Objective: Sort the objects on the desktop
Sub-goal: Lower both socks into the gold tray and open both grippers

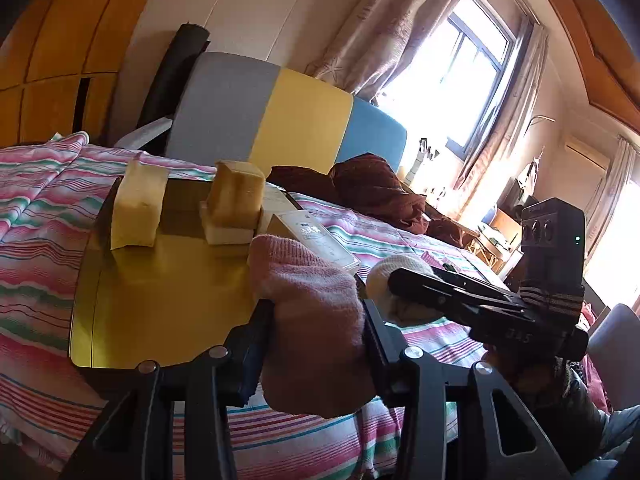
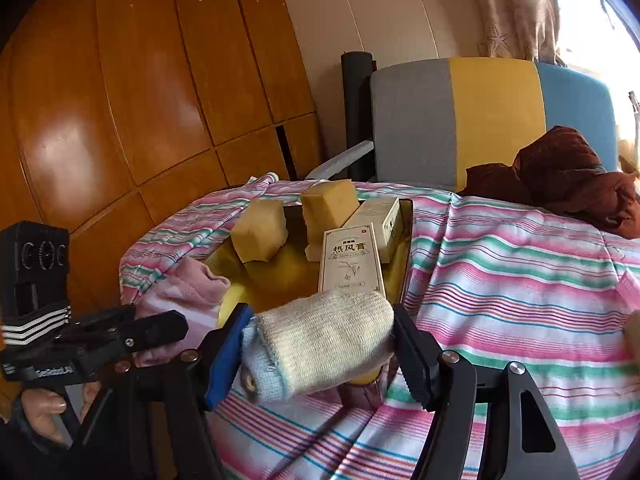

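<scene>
A rolled pink sock (image 1: 312,312) sits between the fingers of my left gripper (image 1: 316,340), which is shut on it at the near right corner of a shiny gold tray (image 1: 160,300). My right gripper (image 2: 320,354) is shut on a rolled cream sock (image 2: 324,340) with a pale blue cuff, held just in front of the tray (image 2: 408,240). On the tray stand two yellow sponge blocks (image 1: 138,208) (image 1: 236,200) and two cream cartons (image 2: 352,264) (image 2: 380,220). Each view shows the other gripper: the right one (image 1: 396,280), the left one (image 2: 176,328).
The tray rests on a bed with a pink, green and white striped cover (image 2: 500,280). A dark red garment (image 2: 560,176) lies by the grey, yellow and blue headboard (image 2: 480,120). Wooden wardrobe doors (image 2: 120,100) stand to the left. A hand (image 2: 44,408) grips the left handle.
</scene>
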A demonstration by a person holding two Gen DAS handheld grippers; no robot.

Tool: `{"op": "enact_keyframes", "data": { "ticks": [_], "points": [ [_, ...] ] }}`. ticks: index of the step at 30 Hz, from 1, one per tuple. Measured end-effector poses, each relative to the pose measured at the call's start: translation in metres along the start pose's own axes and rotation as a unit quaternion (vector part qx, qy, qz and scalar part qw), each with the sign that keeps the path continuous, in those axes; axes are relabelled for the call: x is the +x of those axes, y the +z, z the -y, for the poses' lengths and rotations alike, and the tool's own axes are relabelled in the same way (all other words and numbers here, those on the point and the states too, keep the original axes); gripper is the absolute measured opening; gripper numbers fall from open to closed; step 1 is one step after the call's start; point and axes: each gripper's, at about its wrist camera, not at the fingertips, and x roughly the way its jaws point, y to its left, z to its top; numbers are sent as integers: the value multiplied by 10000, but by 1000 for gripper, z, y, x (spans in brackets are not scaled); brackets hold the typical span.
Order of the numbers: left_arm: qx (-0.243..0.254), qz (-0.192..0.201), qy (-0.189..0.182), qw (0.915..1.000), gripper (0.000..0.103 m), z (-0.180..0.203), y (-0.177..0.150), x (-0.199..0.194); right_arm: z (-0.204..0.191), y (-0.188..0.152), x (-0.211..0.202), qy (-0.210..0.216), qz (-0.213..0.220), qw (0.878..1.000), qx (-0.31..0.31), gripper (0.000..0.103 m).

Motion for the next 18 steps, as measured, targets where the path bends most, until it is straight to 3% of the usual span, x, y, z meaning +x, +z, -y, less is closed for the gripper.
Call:
{"op": "enact_keyframes", "data": {
  "ticks": [6, 10, 14, 18],
  "points": [
    [-169, -74, -65, 9998, 44, -11, -4, 10, -8, -12, 37, -537, -240, 9982, -153, 70],
    [-212, -118, -86, 9997, 44, -16, -3, 18, -5, -15, 47, -508, -268, 9982, -143, 74],
    [-236, -197, -79, 9995, 44, -18, 0, 26, -3, -16, 42, -396, -201, 9989, -144, 84],
    [-138, -312, 31, 9994, 44, -17, 5, 39, 4, -18, 28, -402, -67, 9992, 11, 85]
  ]
}}
